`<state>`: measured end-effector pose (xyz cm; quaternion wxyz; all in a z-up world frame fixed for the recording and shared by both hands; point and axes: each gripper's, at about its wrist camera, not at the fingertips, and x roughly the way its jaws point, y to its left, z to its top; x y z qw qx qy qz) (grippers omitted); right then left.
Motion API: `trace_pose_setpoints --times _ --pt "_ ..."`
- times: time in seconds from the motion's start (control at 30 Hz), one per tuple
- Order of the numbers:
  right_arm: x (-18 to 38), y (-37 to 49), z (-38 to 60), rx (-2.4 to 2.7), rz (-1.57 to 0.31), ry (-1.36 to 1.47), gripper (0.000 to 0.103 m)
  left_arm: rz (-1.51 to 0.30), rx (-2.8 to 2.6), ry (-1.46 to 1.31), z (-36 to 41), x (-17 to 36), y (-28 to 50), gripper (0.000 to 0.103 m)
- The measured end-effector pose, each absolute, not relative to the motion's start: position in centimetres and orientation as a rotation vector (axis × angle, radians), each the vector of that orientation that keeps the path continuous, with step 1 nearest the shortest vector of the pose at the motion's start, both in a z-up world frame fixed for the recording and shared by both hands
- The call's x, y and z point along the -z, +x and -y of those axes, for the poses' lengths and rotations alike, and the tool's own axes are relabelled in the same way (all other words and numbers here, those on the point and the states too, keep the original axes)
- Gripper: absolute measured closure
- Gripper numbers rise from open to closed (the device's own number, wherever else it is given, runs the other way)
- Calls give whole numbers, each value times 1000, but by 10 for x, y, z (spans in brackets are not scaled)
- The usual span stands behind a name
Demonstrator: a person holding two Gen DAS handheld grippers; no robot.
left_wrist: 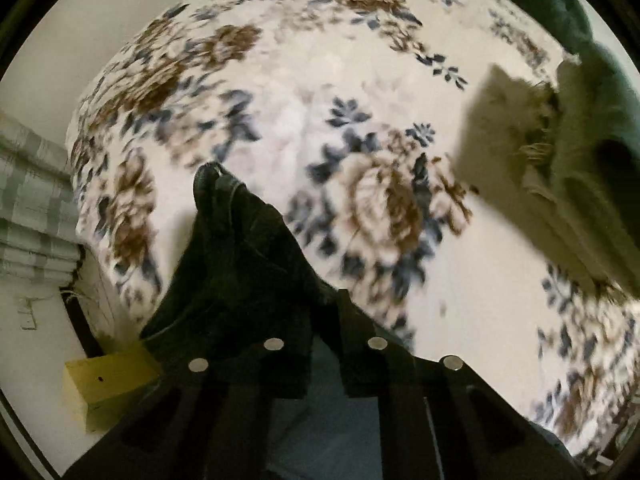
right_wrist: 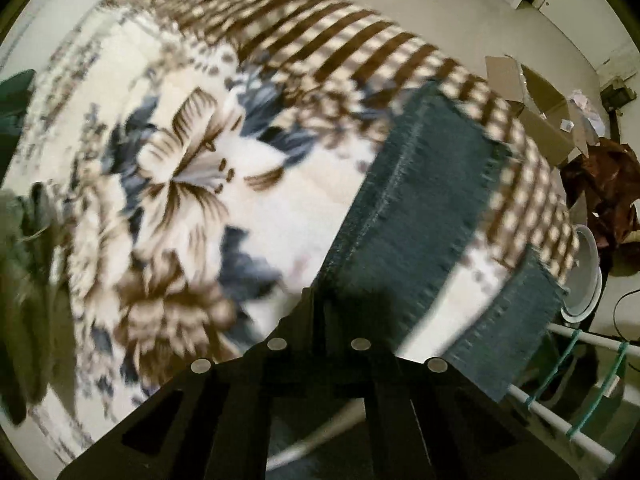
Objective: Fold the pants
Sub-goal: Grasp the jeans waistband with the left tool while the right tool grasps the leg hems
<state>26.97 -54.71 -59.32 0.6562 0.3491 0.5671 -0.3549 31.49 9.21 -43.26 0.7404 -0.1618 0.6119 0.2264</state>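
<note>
In the left wrist view a bunch of dark pants fabric (left_wrist: 240,264) rises out of my left gripper (left_wrist: 322,316), which is shut on it, and it hides the left finger. The cloth hangs above a floral blanket (left_wrist: 360,120). In the right wrist view the blue-grey denim pants (right_wrist: 408,216) lie flat on the same blanket (right_wrist: 180,168), one leg reaching away to the upper right. My right gripper (right_wrist: 318,306) points down at the near end of that leg, its fingers together on the fabric edge. A second leg (right_wrist: 516,320) lies further right near the bed's edge.
A pale folded cloth (left_wrist: 516,148) lies on the blanket at the right, and a yellow box (left_wrist: 108,384) sits on the floor at lower left. Beyond the bed are cardboard boxes (right_wrist: 536,104), a white basin (right_wrist: 586,276) and a white rail (right_wrist: 560,420) with green ties.
</note>
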Motion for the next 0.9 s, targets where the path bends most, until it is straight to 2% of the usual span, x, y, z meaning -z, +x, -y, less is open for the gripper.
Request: trace_pose_setpoints --times 0.2,0.5,0.6,0.73,0.83,0.9 --pt "556 172 528 801 -1284 819 101 -1373 -467 -318 -104 433 221 97" --pt "629 78 523 839 -1408 796 101 -1500 -512 -254 -113 535 142 96" --pt "642 69 523 846 -1441 729 101 -1529 -507 -277 -120 550 131 95" --pt "653 54 535 812 -1510 777 101 -1530 -476 -265 -120 548 122 92" --pt "639 40 555 781 -1476 858 96 -1525 -460 -296 -122 538 118 91" --pt "622 29 570 775 -1392 916 77 -1514 -457 -327 -124 530 116 90"
